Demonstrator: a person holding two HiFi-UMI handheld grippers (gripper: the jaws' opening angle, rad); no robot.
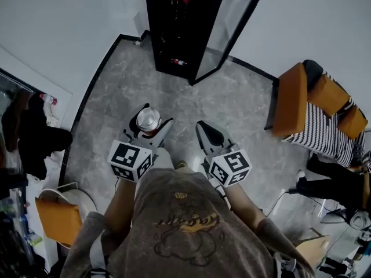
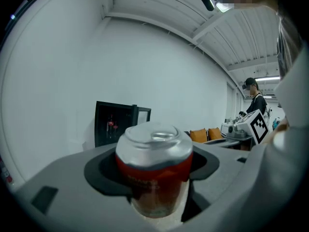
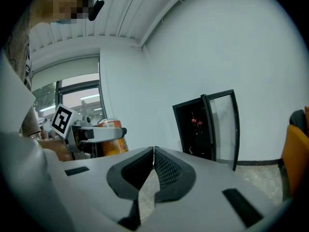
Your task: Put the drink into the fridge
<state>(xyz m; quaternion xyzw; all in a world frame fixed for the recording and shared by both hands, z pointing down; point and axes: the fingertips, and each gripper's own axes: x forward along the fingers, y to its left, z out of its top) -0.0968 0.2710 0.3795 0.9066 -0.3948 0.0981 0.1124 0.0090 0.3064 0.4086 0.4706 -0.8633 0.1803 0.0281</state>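
Drink can (image 1: 148, 119): upright, with a silver top and a red-orange body. It is held up over the floor in front of the person, well apart from the fridge and not inside it.
Can in the left gripper view (image 2: 153, 168): it sits in the dark curved hollow between the two fingers, and its lid stands above them.
Left gripper (image 1: 152, 123): its fingers stand wide and are closed on the sides of the can, one on each side. The marker cube sits behind them, next to the person's forearm.
Left gripper from the right gripper view (image 3: 91, 132): it carries the can (image 3: 112, 135) out to the side, with a window behind it.
Right gripper (image 1: 206, 133): it is held just beside the left one, and its fingers point toward the fridge.
Right fingers (image 3: 166, 170): they are pressed together with only a thin seam between them, and they hold nothing.
Fridge (image 1: 174, 28): a black cabinet standing against the white wall ahead. Small red items show on its dark shelves.
Fridge door (image 1: 229, 28): it has a glass panel and is swung open to the right.
Floor (image 1: 243, 109): grey marbled tile with a black border along the walls.
Armchair (image 1: 293, 100): orange, with a striped cover, standing on the right.
Other person (image 2: 253, 98): stands in the background of the left gripper view, near a desk.
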